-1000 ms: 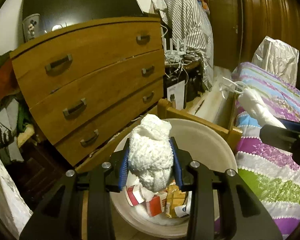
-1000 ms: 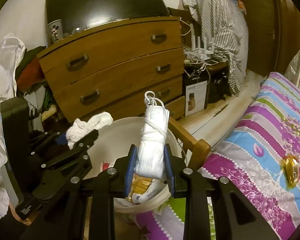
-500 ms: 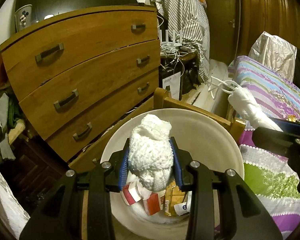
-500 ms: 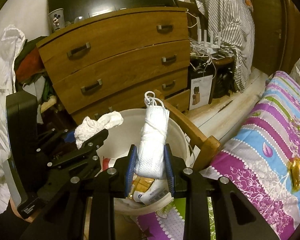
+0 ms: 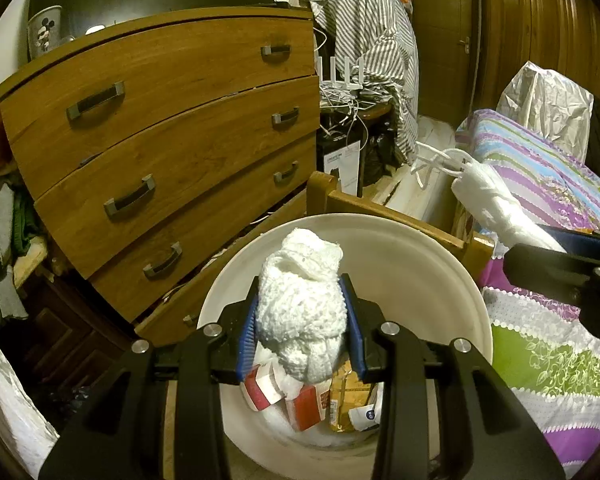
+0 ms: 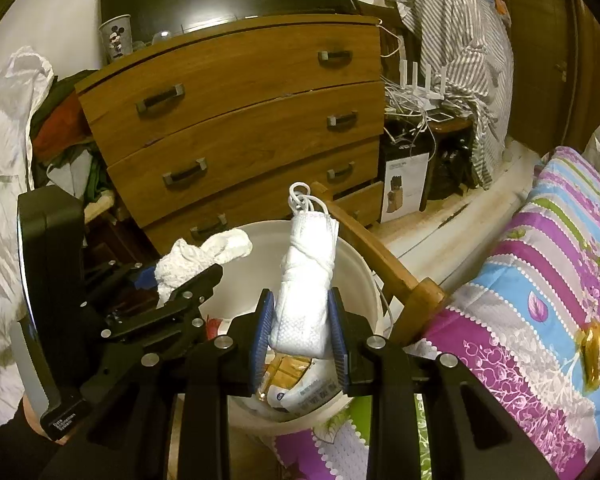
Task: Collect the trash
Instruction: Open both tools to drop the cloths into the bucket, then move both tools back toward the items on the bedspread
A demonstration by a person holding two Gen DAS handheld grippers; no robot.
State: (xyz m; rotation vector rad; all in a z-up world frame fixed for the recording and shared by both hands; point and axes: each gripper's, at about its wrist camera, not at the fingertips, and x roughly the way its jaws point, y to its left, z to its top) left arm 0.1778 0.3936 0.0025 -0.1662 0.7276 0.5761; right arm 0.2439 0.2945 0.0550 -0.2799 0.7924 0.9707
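the left claw (image 5: 302,320) is pointing forward and slightly down over the white bin (image 5: 440,280), its blue pads (image 5: 247,330) pressing in on both sides of a crumpled tissue wad (image 5: 300,308). the jaws are standing only partly closed, held apart by the wad, which is bulging up above the fingertips. directly below and just ahead of this claw, inside the bin, red-and-white cartons (image 5: 276,388) and a yellow wrapper (image 5: 346,396) are lying at the bottom.

the right claw (image 6: 300,330) is sitting to the right of the left one, also over the bin (image 6: 360,276) near its rim, aiming forward and tilting a little downward. its pads (image 6: 262,330) are clamping the lower part of a rolled white mask (image 6: 306,280), which is standing upright between them with its ear loops (image 6: 300,196) curling at the top. under this claw more wrappers (image 6: 296,384) are showing in the bin.

from the left camera the right claw (image 5: 560,256) is showing at the right edge, with the mask (image 5: 492,204) slanting up and leftward from it. from the right camera the left claw (image 6: 180,280) is lying to the left, angled toward the bin, the wad (image 6: 196,258) sticking out of it.

ahead of both claws a wooden dresser (image 5: 172,152) is standing; the bed (image 6: 540,260) with striped cover is lying to the right, and its wooden frame (image 6: 384,264) is touching the bin's far side.
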